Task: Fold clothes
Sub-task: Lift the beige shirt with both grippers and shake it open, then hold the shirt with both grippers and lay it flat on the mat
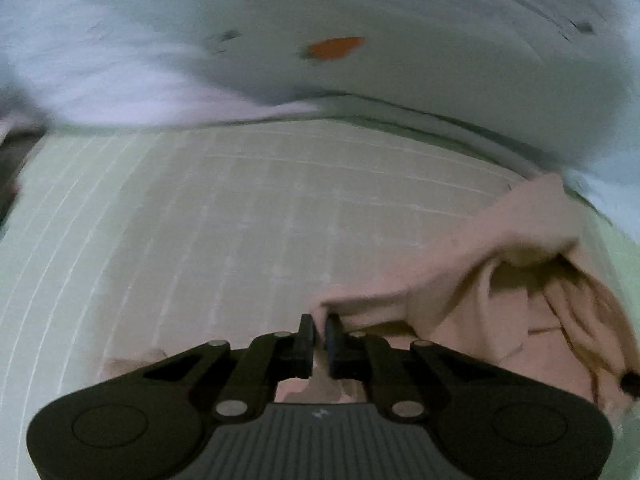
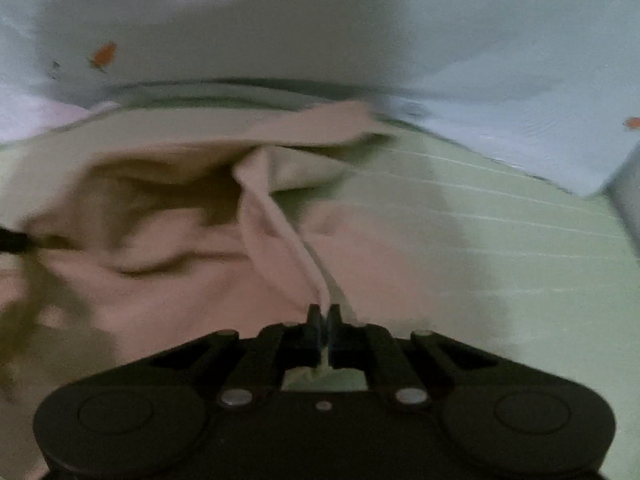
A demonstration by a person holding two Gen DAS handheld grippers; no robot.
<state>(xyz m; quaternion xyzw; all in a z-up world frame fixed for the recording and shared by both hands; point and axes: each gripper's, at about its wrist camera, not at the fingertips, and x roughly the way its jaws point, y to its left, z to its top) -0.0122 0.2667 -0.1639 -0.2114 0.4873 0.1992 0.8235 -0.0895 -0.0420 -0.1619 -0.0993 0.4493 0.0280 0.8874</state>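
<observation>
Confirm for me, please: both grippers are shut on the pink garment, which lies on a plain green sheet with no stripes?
Not quite. The left wrist view shows thin white stripes on the green sheet. The rest holds: left gripper and right gripper are both shut on the pink garment.

We see a pale green sheet point(image 1: 200, 220) with thin white stripes covering the surface below us. Beyond it lies a light blue cloth point(image 1: 400, 8) dotted with small orange marks point(image 1: 334, 47), one edge of it lapping over the sheet in the right view. A lilac patch point(image 1: 120, 96) sits at the left, badly blurred. The light is dim, with soft shadows on the sheet.
</observation>
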